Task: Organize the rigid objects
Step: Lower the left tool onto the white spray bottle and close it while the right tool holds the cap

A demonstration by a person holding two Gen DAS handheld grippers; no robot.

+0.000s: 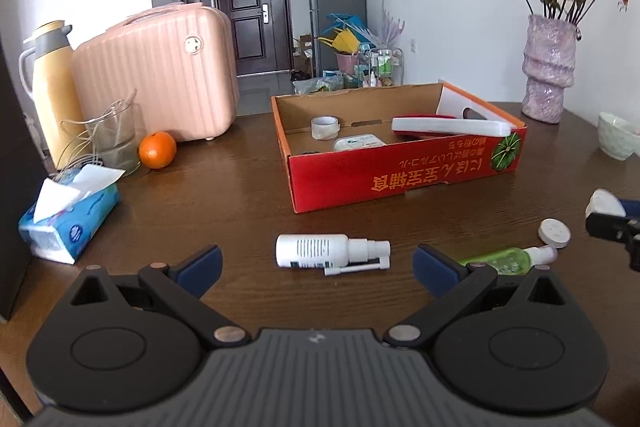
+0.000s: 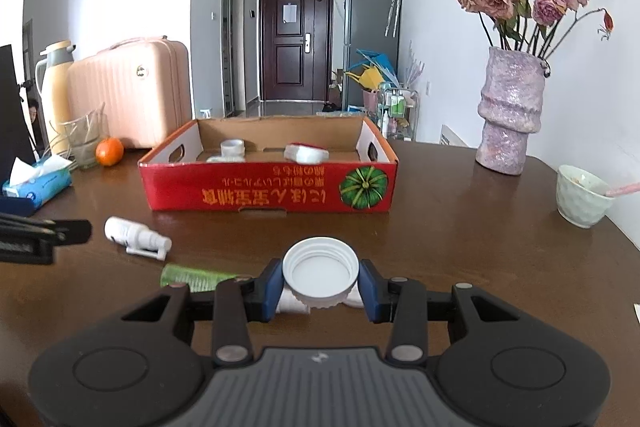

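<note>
While the left gripper hangs low over the brown table, its blue-padded jaws stand spread wide with nothing between them. Just beyond the gap lies a white spray bottle on its side, nozzle pointing right. To the right of that, a green bottle lies partly behind the right-hand finger, and a small round white disc sits just past its tip. Further back stands the red cardboard box, and in it a roll of clear tape, a flat round container and a long white-and-red piece. At the right edge, the other gripper pokes in with something white at its tip. Off to the left: a tissue pack, an orange and a pink suitcase.

Over to the right wrist view, and the right gripper is pinching a white ribbed cap, open side facing up, pads pressed on either side, held above the table in front of the box. The spray bottle lies to the left, the green bottle nearer, partly hidden by the finger linkage. A purple vase of dried roses stands right, with a pale cup beside it.
</note>
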